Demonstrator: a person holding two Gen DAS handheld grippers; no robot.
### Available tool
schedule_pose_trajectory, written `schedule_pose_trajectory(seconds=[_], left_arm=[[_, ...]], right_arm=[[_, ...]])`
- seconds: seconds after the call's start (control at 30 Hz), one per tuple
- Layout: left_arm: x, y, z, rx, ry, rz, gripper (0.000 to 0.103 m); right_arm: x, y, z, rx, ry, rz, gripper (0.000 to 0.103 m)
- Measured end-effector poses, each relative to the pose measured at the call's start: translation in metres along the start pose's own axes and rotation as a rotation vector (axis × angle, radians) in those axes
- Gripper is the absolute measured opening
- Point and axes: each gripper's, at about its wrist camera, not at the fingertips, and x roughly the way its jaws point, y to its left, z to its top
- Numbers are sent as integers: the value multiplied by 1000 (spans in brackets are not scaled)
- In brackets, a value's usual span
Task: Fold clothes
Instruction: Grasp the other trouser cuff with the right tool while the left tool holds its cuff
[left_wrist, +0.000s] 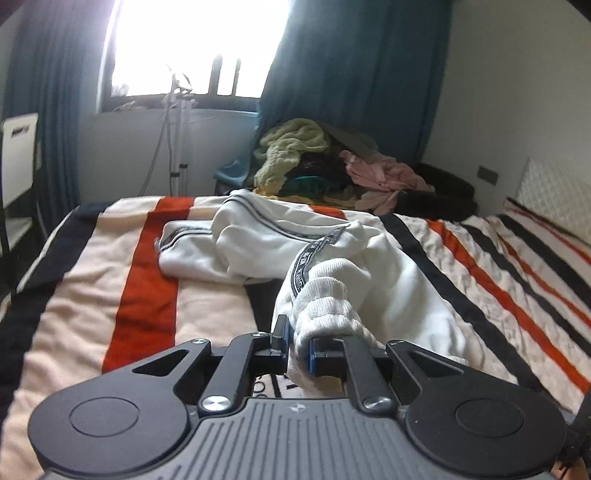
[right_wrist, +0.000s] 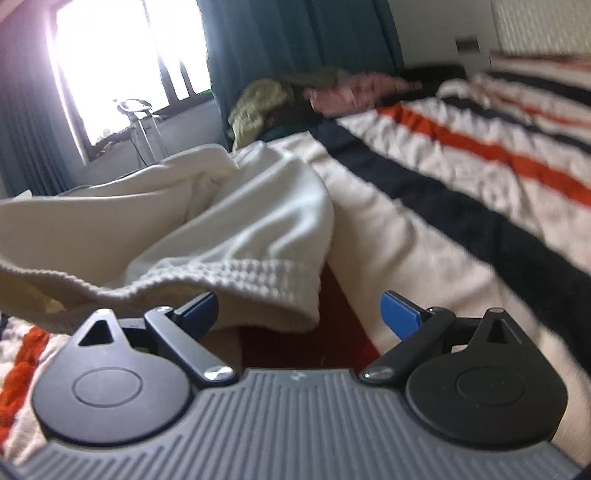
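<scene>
Striped bed cover (left_wrist: 110, 280), spread flat as work surface. White sweatshirt (left_wrist: 258, 243), lain crumpled across its middle, not folded; ribbed hem raised toward both cameras, presumably for spreading out. Heap of other clothes (left_wrist: 332, 166), piled beyond far edge. Left gripper (left_wrist: 298, 343), closed tight on ribbed cuff (left_wrist: 328, 306). Right gripper (right_wrist: 299, 310), spread wide, empty, with hem edge (right_wrist: 236, 273) lying between its fingers.

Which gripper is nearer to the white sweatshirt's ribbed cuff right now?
Left. The left gripper is shut on the ribbed cuff of the white sweatshirt. The right gripper is open, at the sweatshirt's ribbed hem instead.
</scene>
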Motion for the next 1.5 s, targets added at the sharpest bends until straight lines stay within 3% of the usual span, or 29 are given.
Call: schedule_pose_trajectory(seconds=[0.17, 0.4, 0.47, 0.53, 0.6, 0.7, 0.97, 1.1, 1.23, 1.33, 1.37, 1.4, 1.5], left_arm=[[6, 8, -1, -30, -25, 17, 10], [13, 19, -1, -70, -62, 42, 10], [17, 21, -2, -71, -56, 46, 10], [21, 23, -3, -71, -48, 49, 10], [25, 24, -3, -70, -41, 52, 10], [31, 30, -5, -86, -18, 57, 10], [32, 33, -11, -99, 84, 44, 11], [26, 35, -18, -142, 152, -17, 13], [14, 40, -24, -208, 187, -102, 19], [6, 39, -29, -226, 220, -159, 32], [5, 40, -31, -242, 232, -173, 41], [3, 42, -32, -262, 242, -193, 51], [-9, 44, -31, -296, 204, -226, 53]], right_arm=[[15, 1, -7, 10, 67, 0, 76], [17, -20, 14, 150, -57, -17, 63], [24, -25, 19, 174, -47, -6, 58], [40, -24, 20, 161, 17, 39, 50], [50, -17, 20, 121, 55, 62, 34], [46, -6, 24, 44, 20, 69, 15], [-35, 14, 44, -88, -265, 114, 11], [-67, 33, 46, -284, -346, 62, 11], [-51, 22, 37, -285, -218, 17, 11], [-31, 9, 32, -232, -95, -43, 11], [-26, 5, 31, -214, -63, -61, 11], [-24, 0, 31, -183, -39, -63, 11], [-21, -7, 29, -128, -21, -52, 12]])
